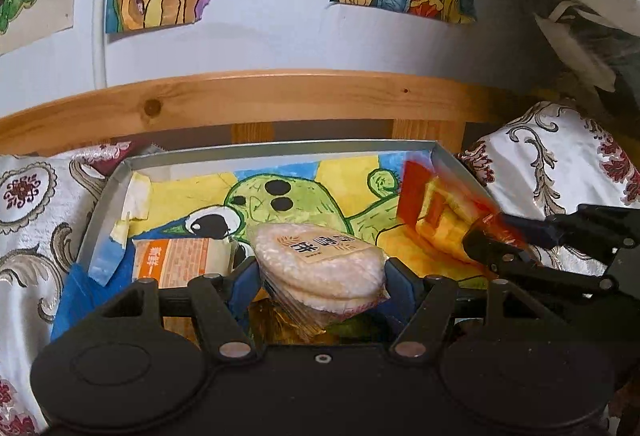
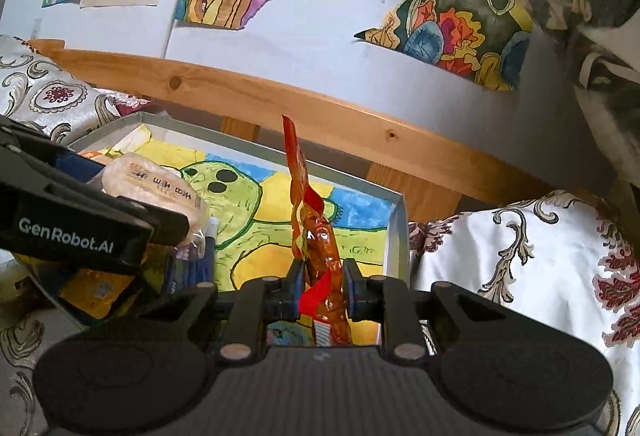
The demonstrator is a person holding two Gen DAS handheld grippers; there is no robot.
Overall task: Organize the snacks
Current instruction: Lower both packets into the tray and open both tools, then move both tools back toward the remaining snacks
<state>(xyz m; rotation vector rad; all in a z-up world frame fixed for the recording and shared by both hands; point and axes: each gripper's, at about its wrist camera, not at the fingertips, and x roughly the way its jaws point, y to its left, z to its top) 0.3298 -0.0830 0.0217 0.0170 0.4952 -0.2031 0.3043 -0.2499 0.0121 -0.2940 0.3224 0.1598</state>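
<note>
My left gripper (image 1: 320, 276) is shut on a clear pack of round rice crackers (image 1: 320, 260) and holds it above the near part of a grey tray (image 1: 280, 150) lined with a green cartoon drawing. My right gripper (image 2: 320, 288) is shut on an orange-red wrapped snack (image 2: 320, 244), held edge-on above the tray's right side (image 2: 396, 232). In the left wrist view that snack (image 1: 440, 212) and the right gripper (image 1: 496, 252) show blurred at the right. The cracker pack (image 2: 156, 188) and the left gripper (image 2: 168, 224) show at the left in the right wrist view.
An orange-and-white packet (image 1: 176, 260) lies in the tray's near left, beside a blue patch (image 1: 80, 292). A yellow packet (image 2: 96, 292) lies under the left gripper. Patterned white cloth (image 1: 36, 220) surrounds the tray. A wooden rail (image 1: 280, 96) and a wall with drawings stand behind.
</note>
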